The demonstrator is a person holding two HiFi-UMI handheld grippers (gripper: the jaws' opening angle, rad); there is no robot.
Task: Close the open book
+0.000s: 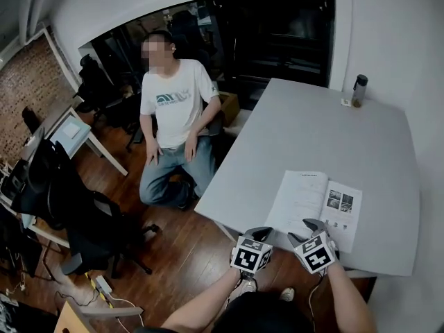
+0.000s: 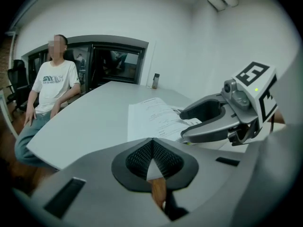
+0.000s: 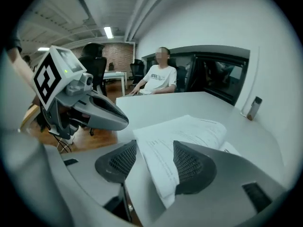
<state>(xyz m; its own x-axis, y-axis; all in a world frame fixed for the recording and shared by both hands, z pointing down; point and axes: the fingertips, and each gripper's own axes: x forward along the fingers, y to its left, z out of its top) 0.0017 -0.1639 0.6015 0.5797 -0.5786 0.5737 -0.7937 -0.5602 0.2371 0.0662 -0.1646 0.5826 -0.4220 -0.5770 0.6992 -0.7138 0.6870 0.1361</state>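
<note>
The open book (image 1: 316, 203) lies flat on the grey table (image 1: 312, 130), close to its front edge, with white printed pages on the left and small photos on the right. My right gripper (image 1: 309, 227) is open at the book's near edge. In the right gripper view the near corner of the left page (image 3: 184, 136) lies between the spread jaws of the right gripper (image 3: 154, 162), and neither pad presses on it. My left gripper (image 1: 262, 232) is shut and empty, just left of the book at the table edge. In the left gripper view the left gripper (image 2: 152, 148) points at the book (image 2: 156, 117).
A dark bottle (image 1: 359, 90) stands at the table's far corner beside a small white item. A person (image 1: 173, 109) sits on a chair left of the table. Black office chairs (image 1: 62, 200) and a desk stand on the wooden floor to the left.
</note>
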